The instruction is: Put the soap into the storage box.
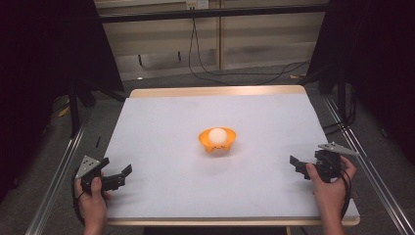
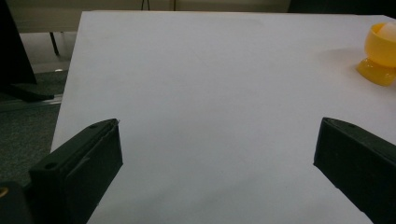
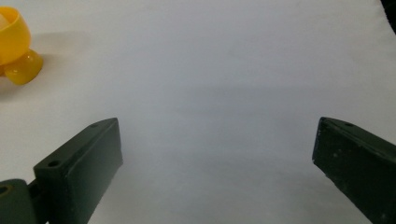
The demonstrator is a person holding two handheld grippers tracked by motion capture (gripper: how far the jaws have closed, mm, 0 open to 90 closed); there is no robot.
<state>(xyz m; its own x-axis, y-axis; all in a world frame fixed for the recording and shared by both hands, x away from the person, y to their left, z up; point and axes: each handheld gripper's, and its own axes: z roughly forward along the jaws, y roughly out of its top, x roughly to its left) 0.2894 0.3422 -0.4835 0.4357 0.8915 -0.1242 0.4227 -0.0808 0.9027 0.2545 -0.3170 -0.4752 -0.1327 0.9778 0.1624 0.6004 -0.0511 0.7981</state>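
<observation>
While spread wide across the middle of the high view, table (image 1: 161, 122) with a pale sheet over it and a wooden edge along the far and near sides. On its bare surface, nothing between the two grippers but white covering.

Near the centre, slightly toward the far half, orange cup (image 1: 217, 140) on a small foot, upright, well apart from both grippers. In the left gripper view, at the upper right edge (image 2: 380, 52); in the right gripper view, at the upper left edge (image 3: 14, 46). Seated in it, white ball (image 1: 217, 135), its top rising above the rim.

At the near left corner of the table, left gripper (image 1: 122, 176), held in a hand (image 1: 92, 196) from below, jaws pointed inward toward the middle. Spread far apart in its own view (image 2: 217, 154), with only white surface in the gap, nothing clasped.

At the near right edge, right gripper (image 1: 296, 164), held in a hand (image 1: 330, 183), grey three-cornered plate on top, jaws aimed inward likewise. Gaping just as wide in its own view (image 3: 217, 154), empty between, bare sheet beneath.
</observation>
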